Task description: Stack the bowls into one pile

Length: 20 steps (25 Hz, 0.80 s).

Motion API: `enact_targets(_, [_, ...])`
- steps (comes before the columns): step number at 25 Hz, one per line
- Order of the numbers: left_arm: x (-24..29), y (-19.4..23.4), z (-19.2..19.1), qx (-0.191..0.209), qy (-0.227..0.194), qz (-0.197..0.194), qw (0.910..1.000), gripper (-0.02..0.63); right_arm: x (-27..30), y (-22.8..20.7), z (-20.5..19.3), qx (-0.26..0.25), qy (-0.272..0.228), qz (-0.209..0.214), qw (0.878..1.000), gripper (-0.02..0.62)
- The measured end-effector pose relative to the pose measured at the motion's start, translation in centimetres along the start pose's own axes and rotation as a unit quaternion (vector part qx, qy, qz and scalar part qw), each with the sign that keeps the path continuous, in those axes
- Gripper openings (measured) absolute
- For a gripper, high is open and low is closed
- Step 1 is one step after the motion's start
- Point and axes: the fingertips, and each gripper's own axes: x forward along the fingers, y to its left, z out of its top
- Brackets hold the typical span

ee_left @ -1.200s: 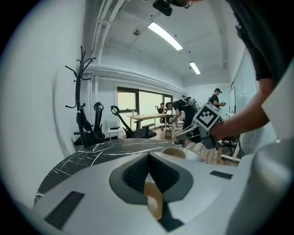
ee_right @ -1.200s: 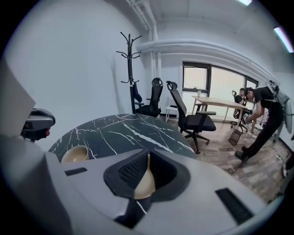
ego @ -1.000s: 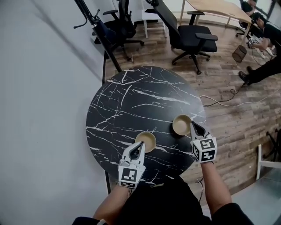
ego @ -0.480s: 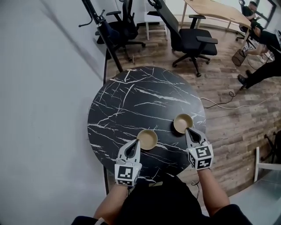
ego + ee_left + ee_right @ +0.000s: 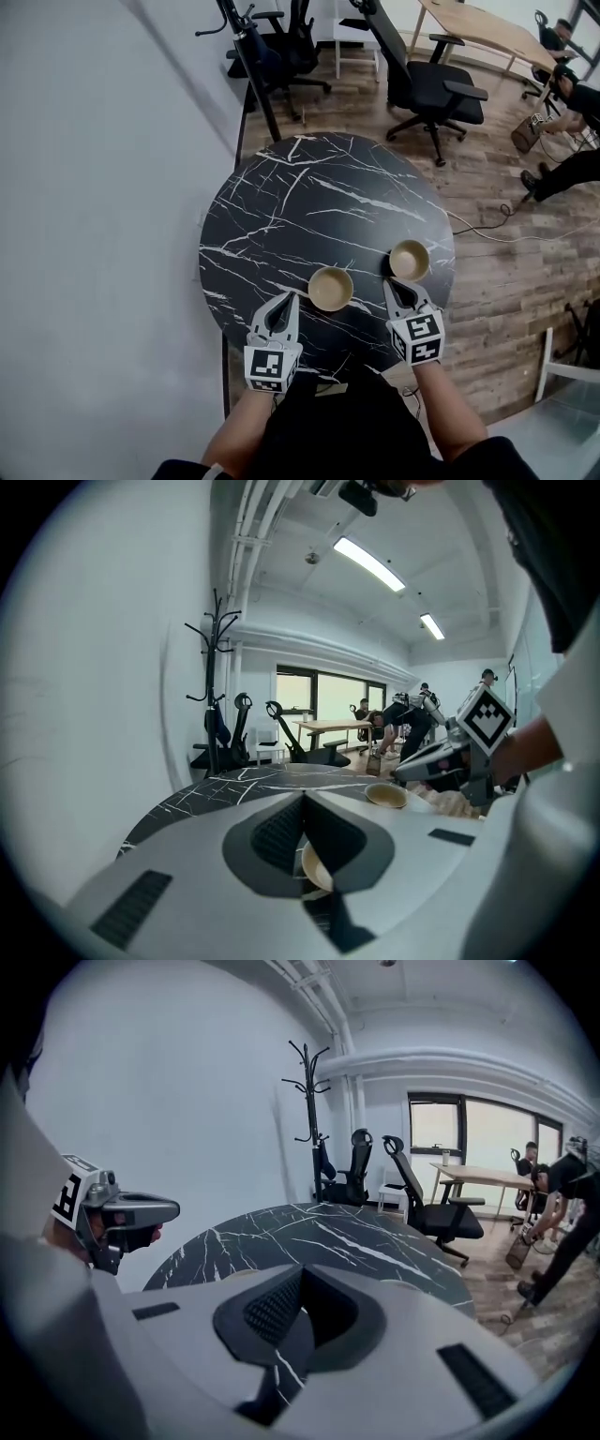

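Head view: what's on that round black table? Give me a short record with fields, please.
table: round, black marble with white veins
bowls: two tan ones, left bowl and right bowl, apart, not stacked
left tool: shut, empty, just short of the left bowl
right tool: shut, empty, beside the right bowl

Bright, even office light all round. The ceiling strips (image 5: 370, 562) glow hard in the left gripper view, and the windows (image 5: 469, 1138) are a bit blown out. The head view is sharp, with a faint diagonal shadow across the grey wall (image 5: 178, 84). Both gripper views are heavy fisheye, with black corners and bowed lines. The left tool (image 5: 303, 797) and right tool (image 5: 301, 1271) look soft right up at the lens.
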Motion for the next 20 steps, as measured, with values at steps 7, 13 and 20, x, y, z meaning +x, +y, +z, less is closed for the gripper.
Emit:
enact_targets(7, [-1.9, 2.2, -1.3, -0.012, 0.007, 0.03, 0.9995, 0.012, 2.3, 2.6, -0.3, -0.032, 0.006, 0.004, 0.999, 0.009])
enact_targets(13, [-3.4, 3.6, -2.8, -0.025, 0.021, 0.049, 0.9983, 0.012, 4.4, 4.5, -0.9, -0.032, 0.023, 0.029, 0.999, 0.012])
enact_targets(20, [-3.9, 3.6, -4.3, -0.039, 0.035, 0.049, 0.9974, 0.012, 6.2, 5.7, -2.3, -0.028, 0.058, 0.052, 0.997, 0.098])
